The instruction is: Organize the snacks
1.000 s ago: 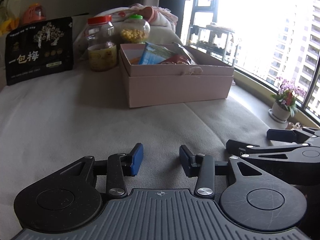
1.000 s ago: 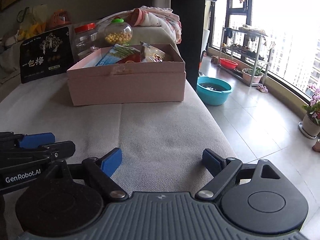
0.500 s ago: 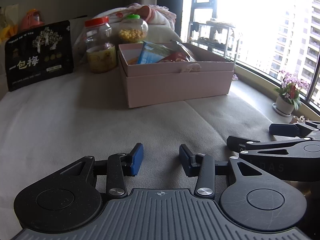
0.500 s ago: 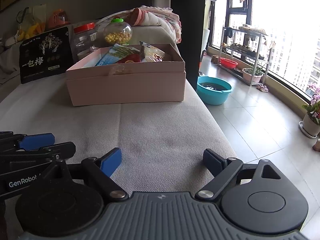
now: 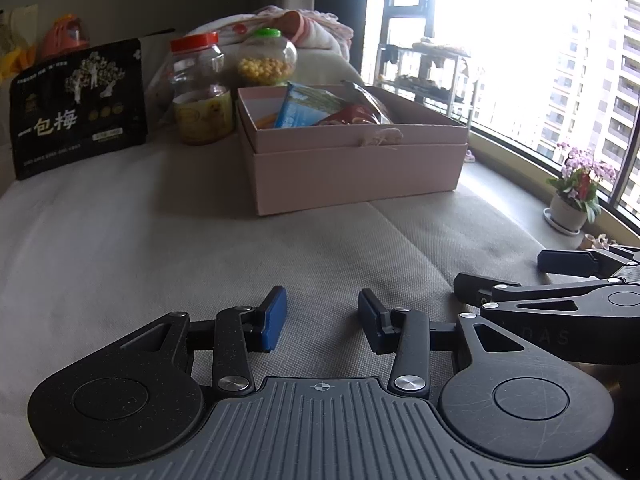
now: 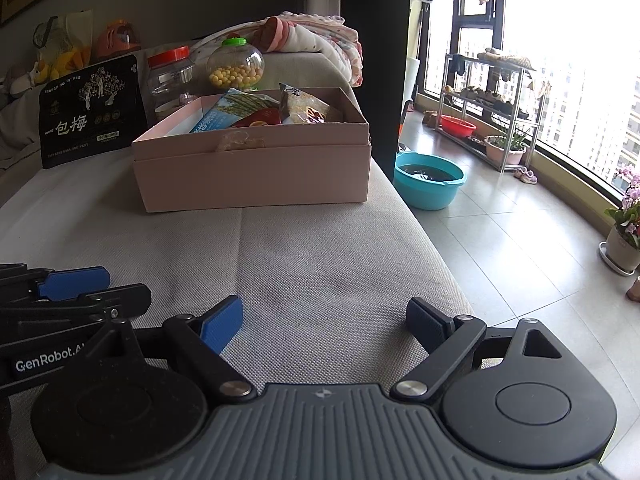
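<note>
A pink box (image 5: 352, 168) (image 6: 252, 172) stands open on the grey couch seat (image 5: 160, 240), with several snack packets (image 5: 316, 108) (image 6: 260, 114) inside. Behind it to the left are a black plum bag (image 5: 78, 108) (image 6: 90, 114), a red-lidded jar (image 5: 200, 92) (image 6: 170, 76) and a green-lidded jar of yellow balls (image 5: 266, 60) (image 6: 236, 66). My left gripper (image 5: 322, 320) is open and empty, low over the seat, well short of the box. My right gripper (image 6: 324, 322) is open wider and empty, beside the left one near the seat's right edge.
The couch edge drops to a tiled floor (image 6: 500, 240) on the right. A teal basin (image 6: 430, 180), a metal rack (image 6: 492, 108) and a potted flower (image 5: 576, 192) (image 6: 624, 220) stand by the window. A bundled blanket (image 6: 312, 46) and toys (image 6: 60, 64) lie behind the jars.
Both grippers have stayed open and empty. The views have shifted only slightly, with the box sitting a little lower and closer in frame.
</note>
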